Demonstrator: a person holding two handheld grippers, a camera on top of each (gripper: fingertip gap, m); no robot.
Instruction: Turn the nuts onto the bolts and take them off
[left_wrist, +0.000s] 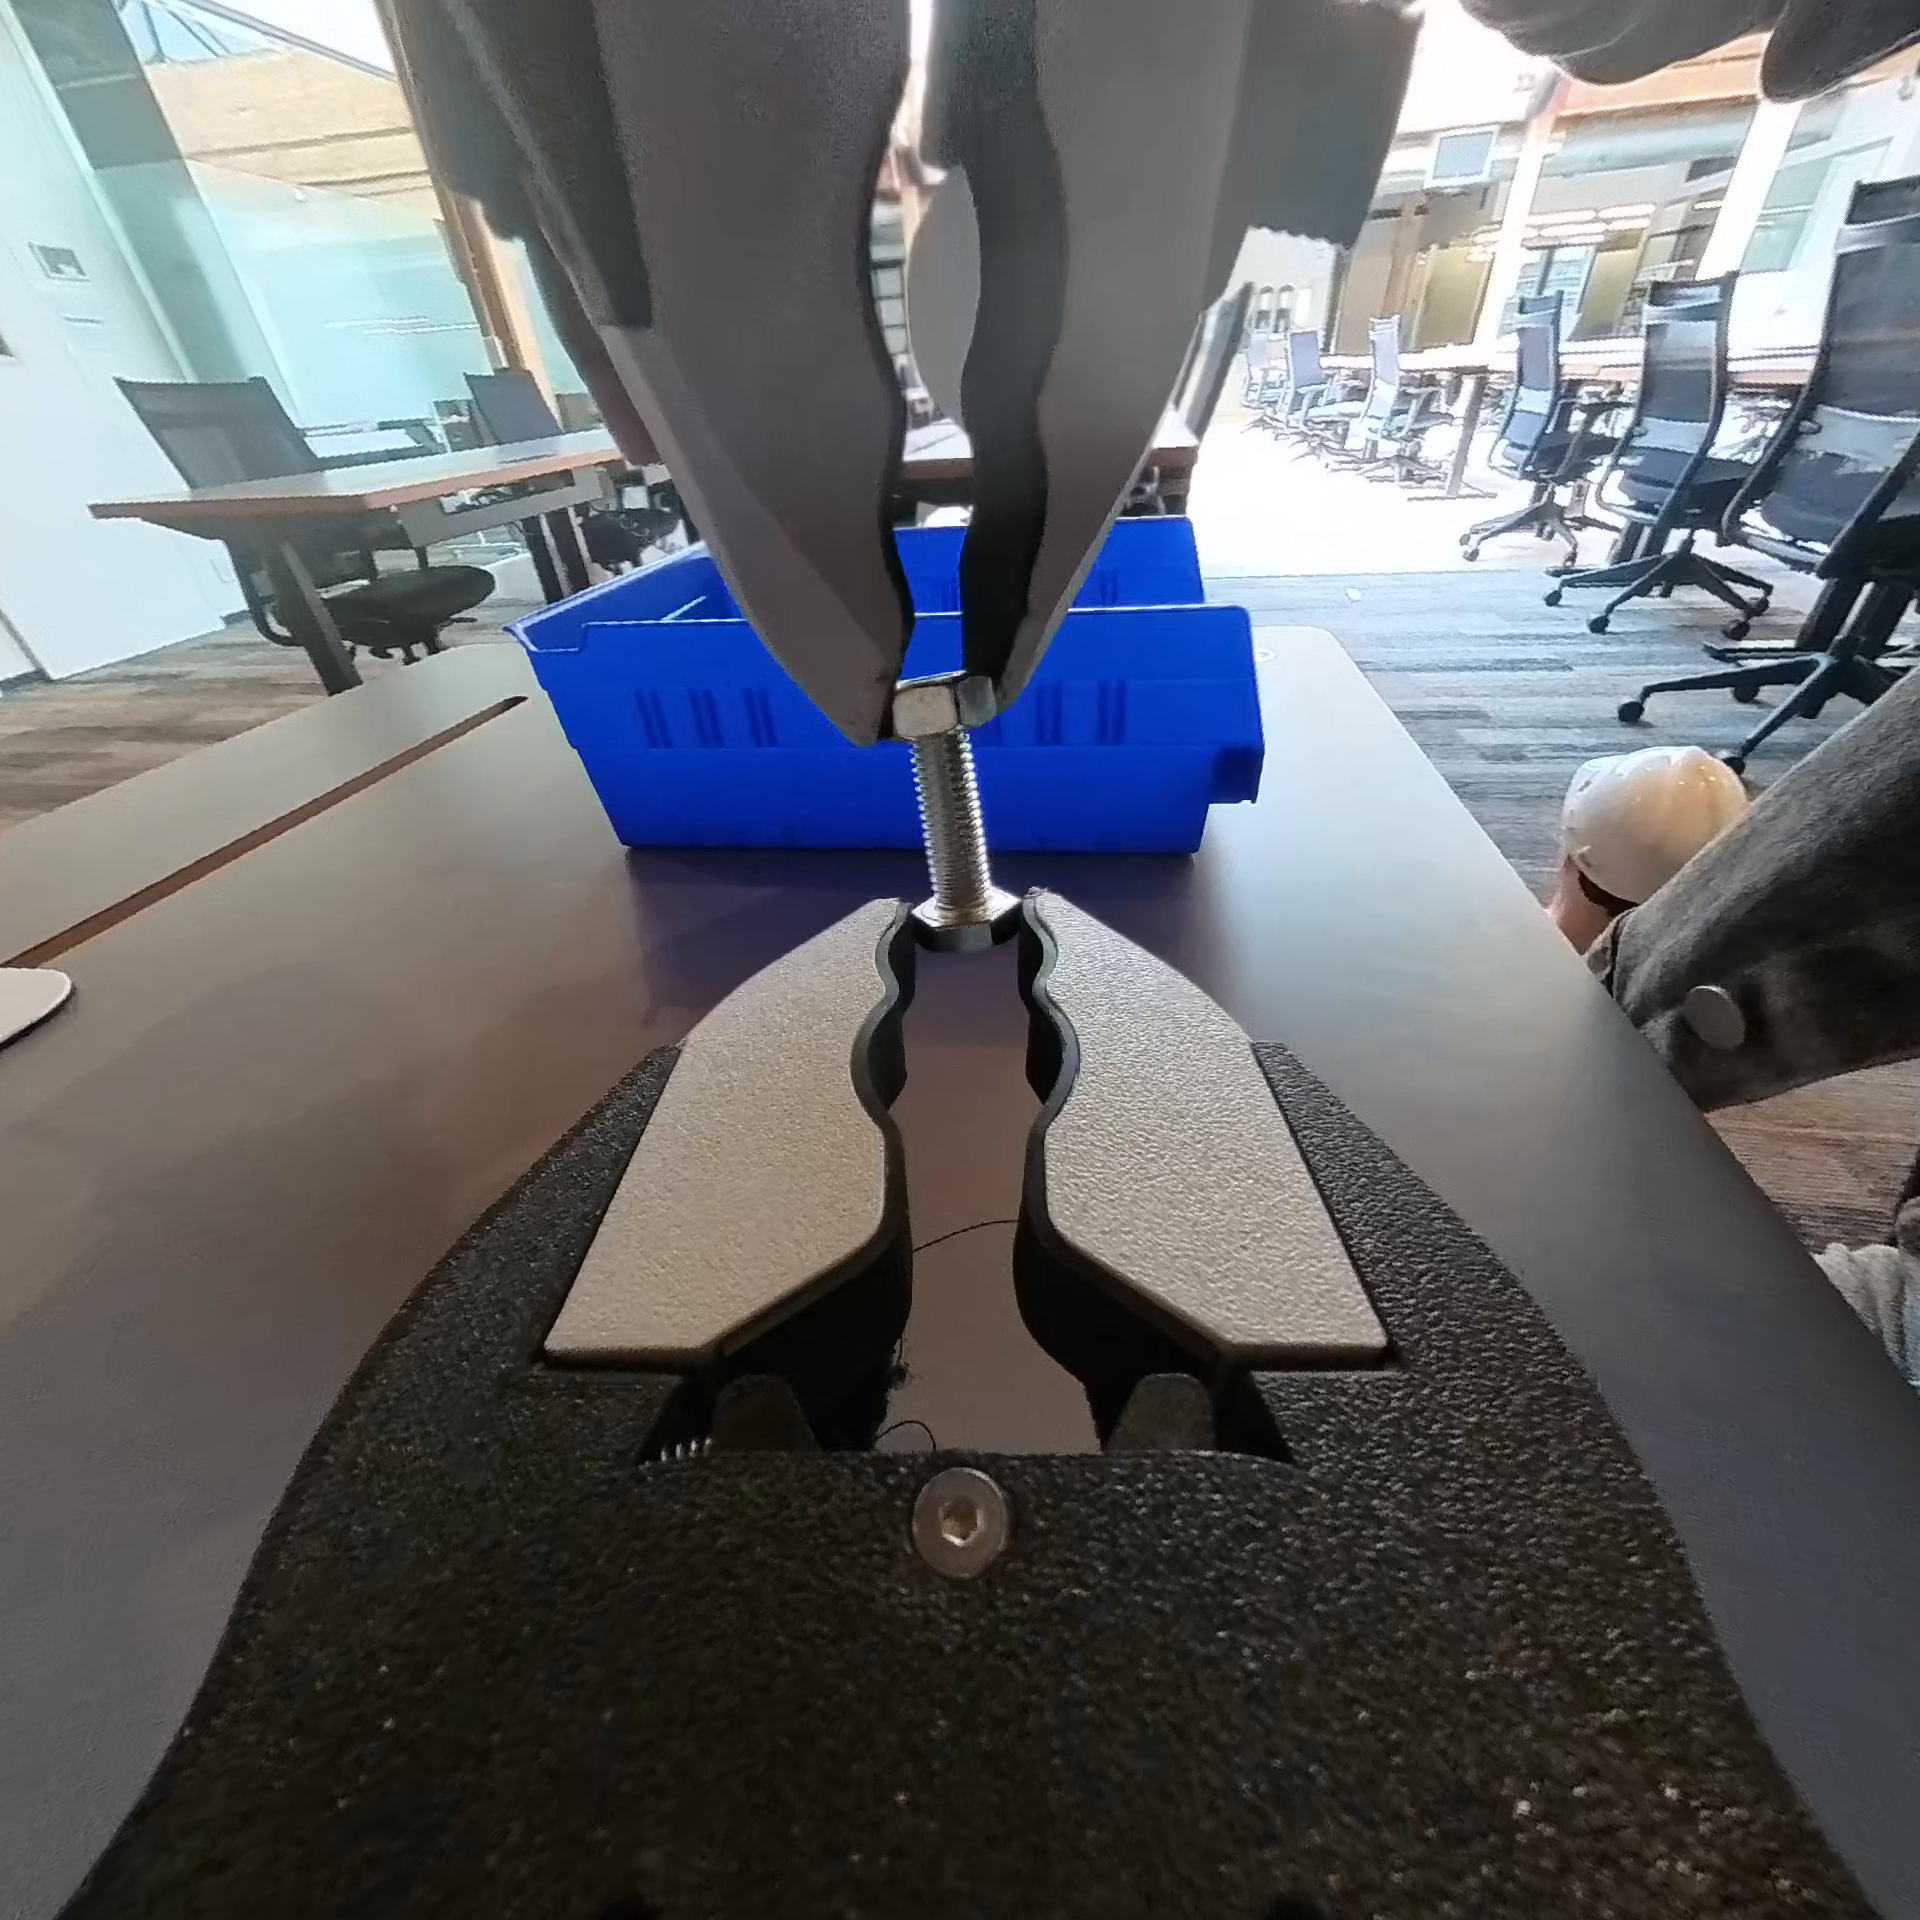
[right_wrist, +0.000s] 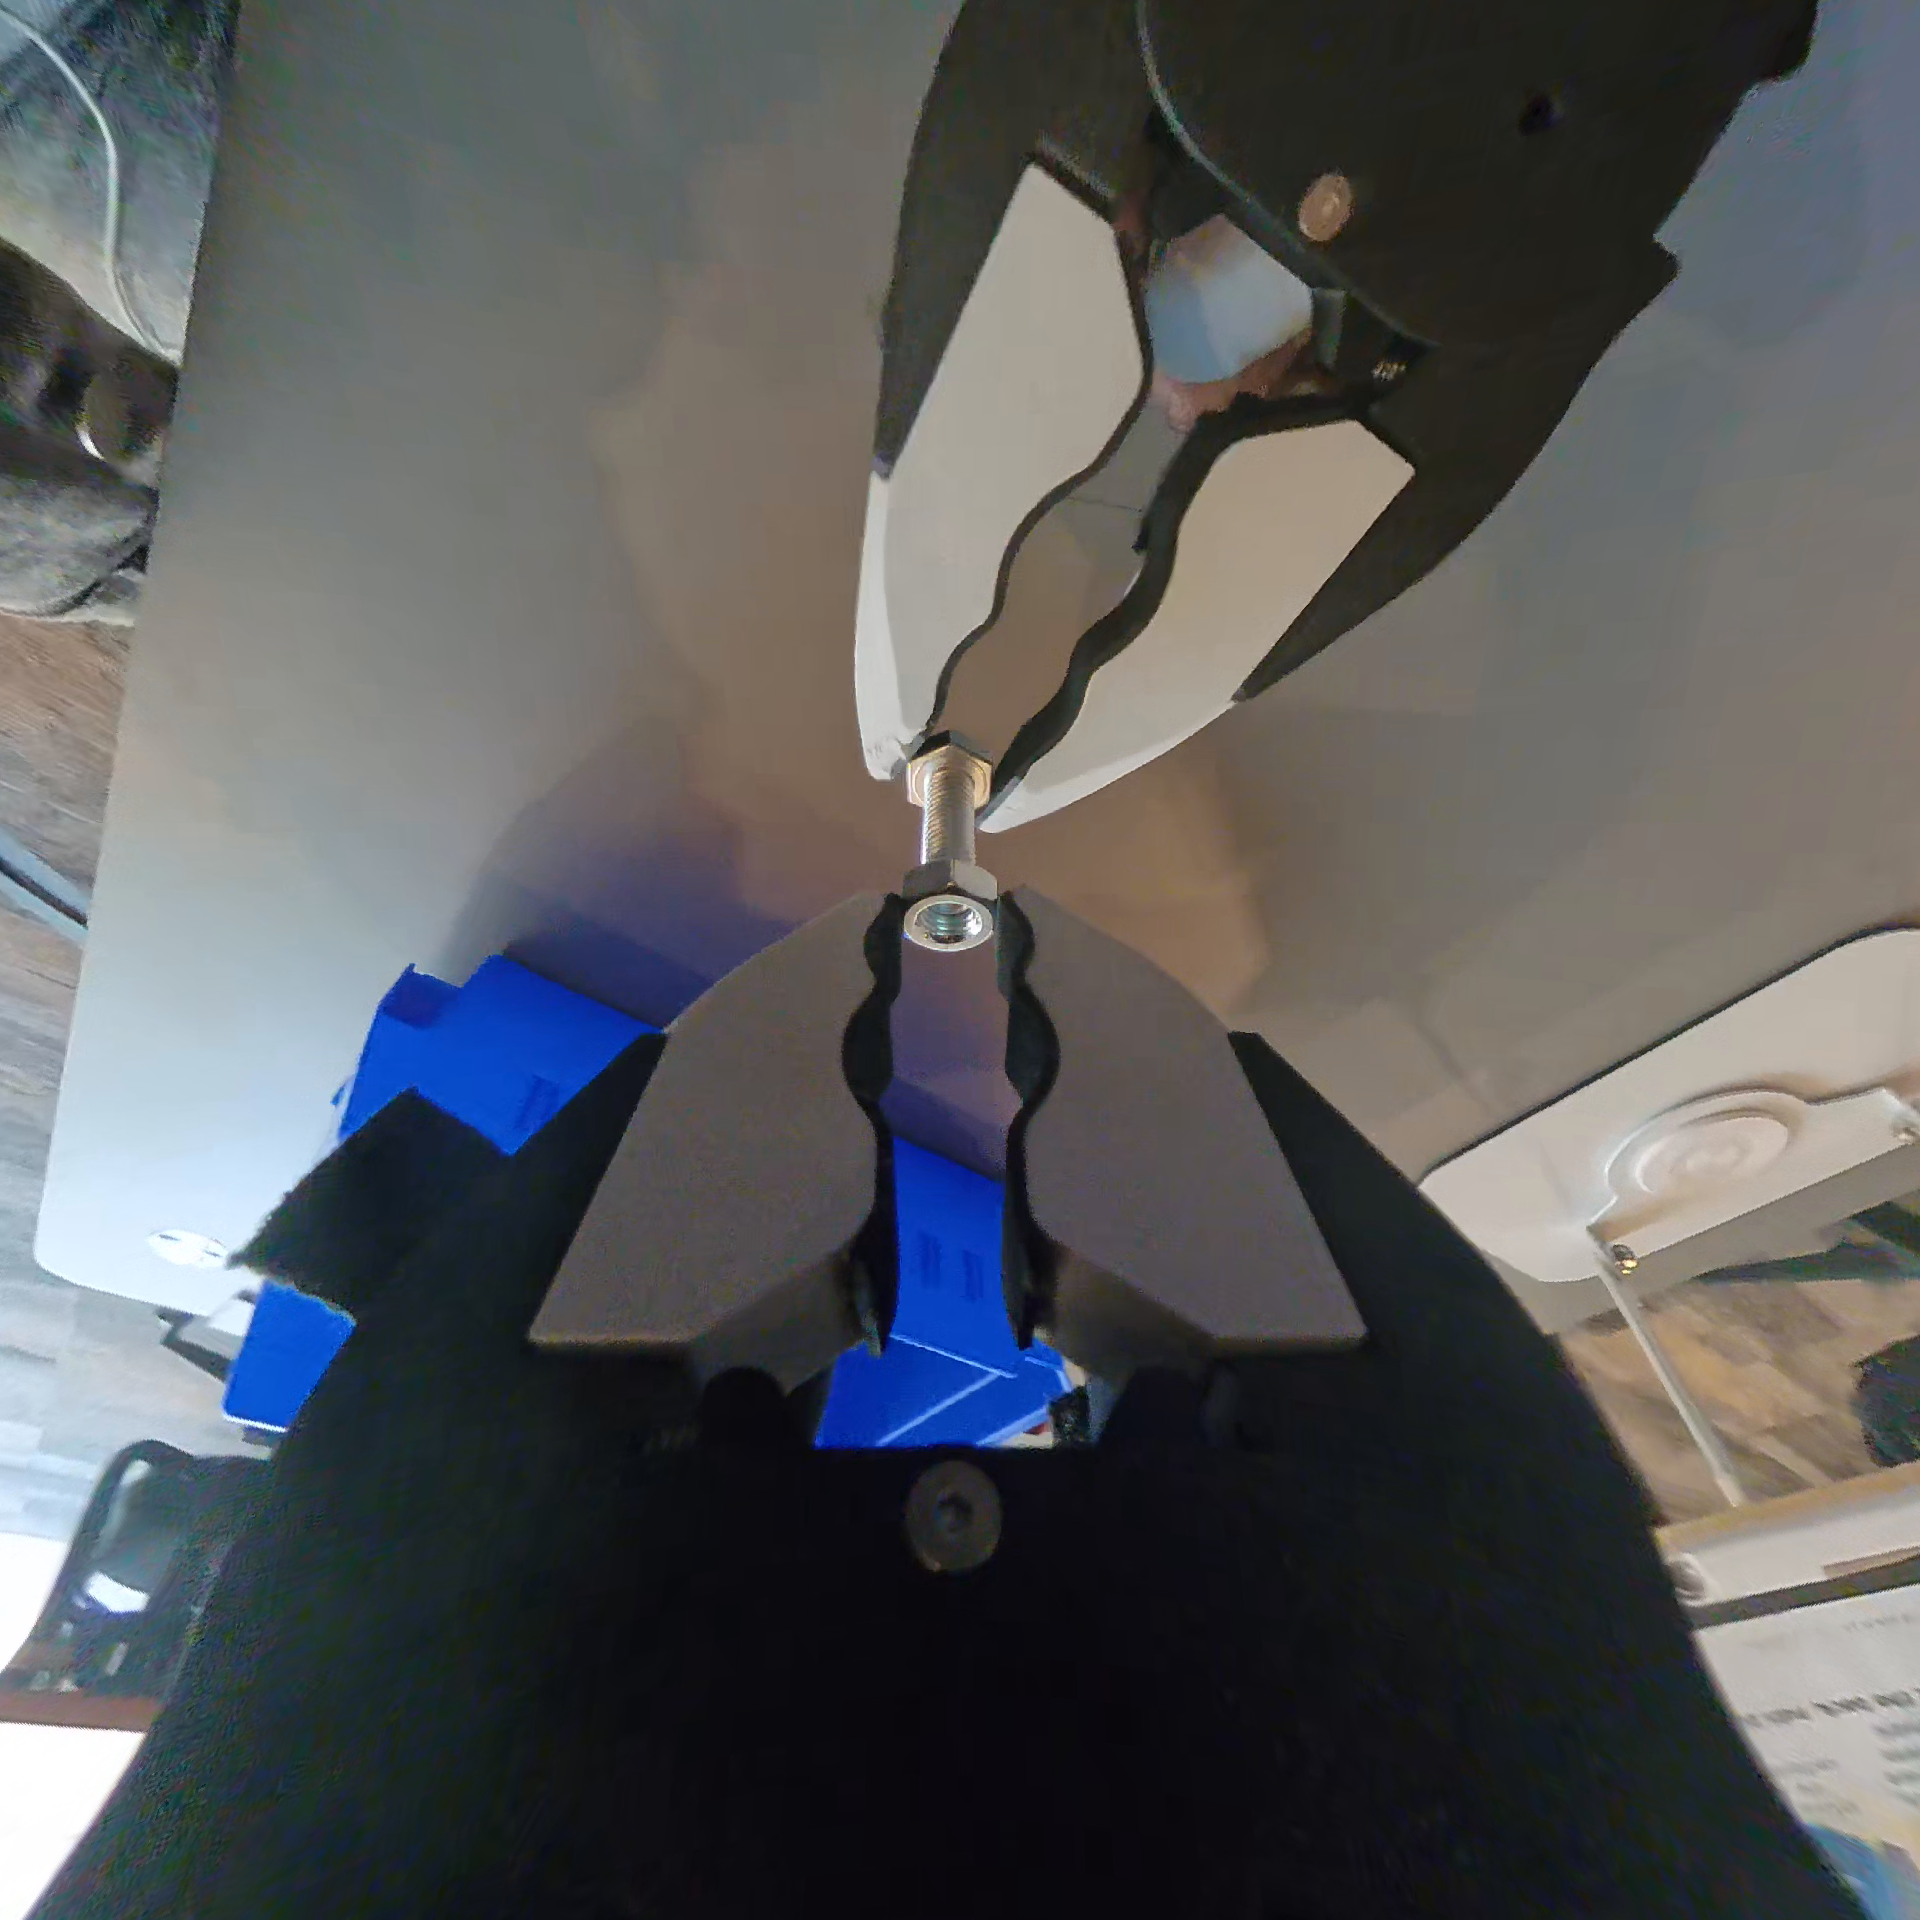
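A silver bolt (left_wrist: 945, 821) stands upright over the dark table (left_wrist: 312, 1039). My left gripper (left_wrist: 961, 928) is shut on the bolt's hex head (left_wrist: 961, 935) at the bottom. My right gripper (left_wrist: 940, 698) comes down from above and is shut on the nut (left_wrist: 938, 710) at the top end of the thread. In the right wrist view my right gripper (right_wrist: 951, 914) pinches the nut (right_wrist: 951, 920), whose threaded hole faces the camera. The bolt (right_wrist: 943, 821) runs away to the left gripper (right_wrist: 943, 758).
A blue plastic bin (left_wrist: 727, 790) sits on the table just behind the bolt; it also shows in the right wrist view (right_wrist: 468, 1049). A white flat base (right_wrist: 1662, 1143) lies on the table. A person's sleeve (left_wrist: 1787, 935) is at the table's right edge. Office chairs (left_wrist: 1683, 447) stand beyond.
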